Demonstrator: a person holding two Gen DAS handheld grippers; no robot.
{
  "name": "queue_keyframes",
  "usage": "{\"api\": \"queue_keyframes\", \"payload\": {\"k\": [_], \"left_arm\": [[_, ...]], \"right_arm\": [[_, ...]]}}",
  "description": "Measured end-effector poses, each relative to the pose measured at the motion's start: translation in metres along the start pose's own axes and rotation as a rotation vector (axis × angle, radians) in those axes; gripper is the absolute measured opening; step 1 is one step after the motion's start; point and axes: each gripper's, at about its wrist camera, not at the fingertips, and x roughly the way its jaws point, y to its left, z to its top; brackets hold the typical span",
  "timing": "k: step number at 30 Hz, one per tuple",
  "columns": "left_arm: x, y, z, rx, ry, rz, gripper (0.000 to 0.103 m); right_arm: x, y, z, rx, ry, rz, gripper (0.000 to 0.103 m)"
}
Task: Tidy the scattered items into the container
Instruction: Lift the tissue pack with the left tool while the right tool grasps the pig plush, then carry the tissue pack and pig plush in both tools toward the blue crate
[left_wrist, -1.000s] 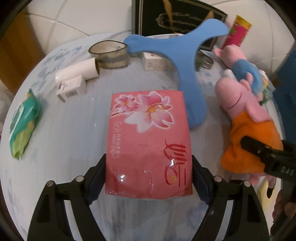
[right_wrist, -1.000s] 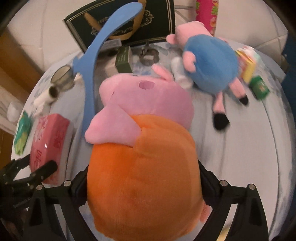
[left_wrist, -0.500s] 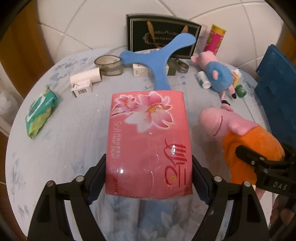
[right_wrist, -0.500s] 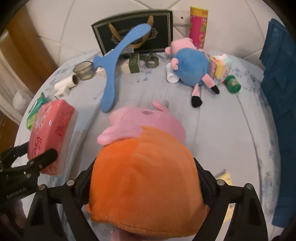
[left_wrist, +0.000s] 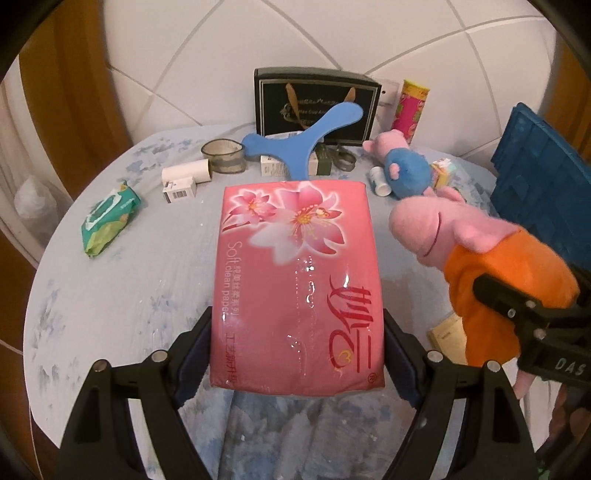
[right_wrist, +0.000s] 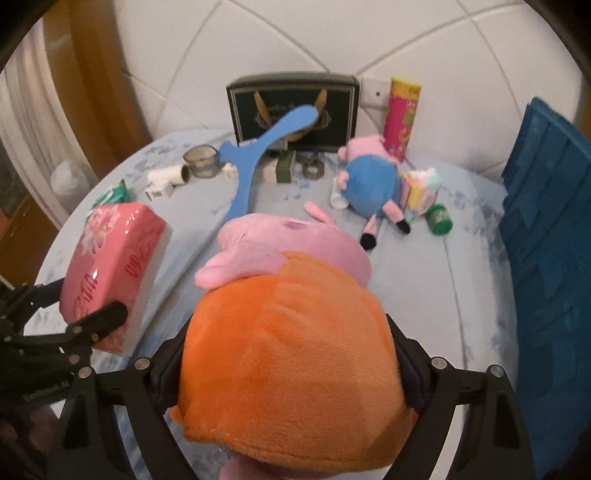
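The pink tissue pack (left_wrist: 297, 284) is clamped between the two fingers of the left gripper (left_wrist: 297, 354) and is held above the round table (left_wrist: 129, 280). The right gripper (right_wrist: 288, 369) grips the orange body of a pink pig plush (right_wrist: 291, 354), also lifted from the table. The blue crate (right_wrist: 550, 229) stands at the right edge of the table. A blue hanger (left_wrist: 295, 147), a green wipes pack (left_wrist: 109, 214) and a second plush in blue (right_wrist: 371, 184) lie on the cloth.
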Motion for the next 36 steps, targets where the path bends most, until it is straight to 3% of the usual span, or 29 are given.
{"api": "queue_keyframes", "payload": {"k": [10,15,19,23,25,29,34,36], "left_arm": [[-0.048,-0.012,-0.001,0.064,-0.082,-0.054,0.082],[-0.071,-0.036,0.010,0.093,-0.122,-0.090,0.082],[-0.090,-0.076,0.023,0.135,-0.162,-0.128,0.082],[-0.097,-0.126,0.034,0.173,-0.172,-0.163,0.082],[-0.090,-0.144,0.034,0.160,-0.159,-0.173,0.082],[-0.052,-0.155,0.021,0.112,-0.093,-0.140,0.082],[0.004,-0.153,-0.017,0.089,0.027,-0.120,0.082],[0.015,-0.149,-0.028,0.090,0.053,-0.125,0.082]], "right_arm": [[-0.071,0.000,-0.001,0.028,-0.118,-0.067,0.090],[-0.113,-0.013,-0.005,0.061,-0.186,-0.105,0.089],[-0.155,-0.043,-0.004,0.093,-0.249,-0.142,0.083],[-0.181,-0.083,-0.003,0.130,-0.268,-0.171,0.068],[-0.175,-0.104,-0.007,0.145,-0.240,-0.129,0.055],[-0.118,-0.126,-0.031,0.126,-0.119,-0.082,0.054],[-0.025,-0.159,-0.099,0.206,0.108,-0.057,0.054],[-0.012,-0.161,-0.119,0.228,0.133,-0.046,0.054]]}}
